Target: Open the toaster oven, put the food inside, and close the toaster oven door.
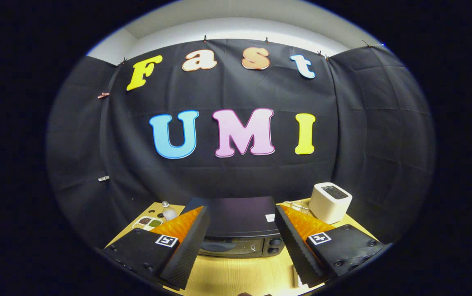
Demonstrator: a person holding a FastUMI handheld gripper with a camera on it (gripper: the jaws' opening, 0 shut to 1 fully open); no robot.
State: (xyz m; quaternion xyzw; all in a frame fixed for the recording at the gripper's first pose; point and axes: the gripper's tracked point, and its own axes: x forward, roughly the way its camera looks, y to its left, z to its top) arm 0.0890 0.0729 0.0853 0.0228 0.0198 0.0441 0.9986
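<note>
On the wooden surface (236, 275), a divided dish (147, 223) and a small bottle (168, 211) sit far left. The hand-held gripper (240, 246) is released, fingers spread wide, grasping nothing. The toaster oven (238, 228), door closed, stands just ahead between them. A white toaster (329, 202) stands right.

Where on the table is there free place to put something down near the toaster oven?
The gripper is open, holding nothing. Bare wood shows on the table between the fingers, in front of the closed toaster oven. It is crowded behind: a divided tray and small bottle on one side of the oven, a white toaster on the other.
</note>
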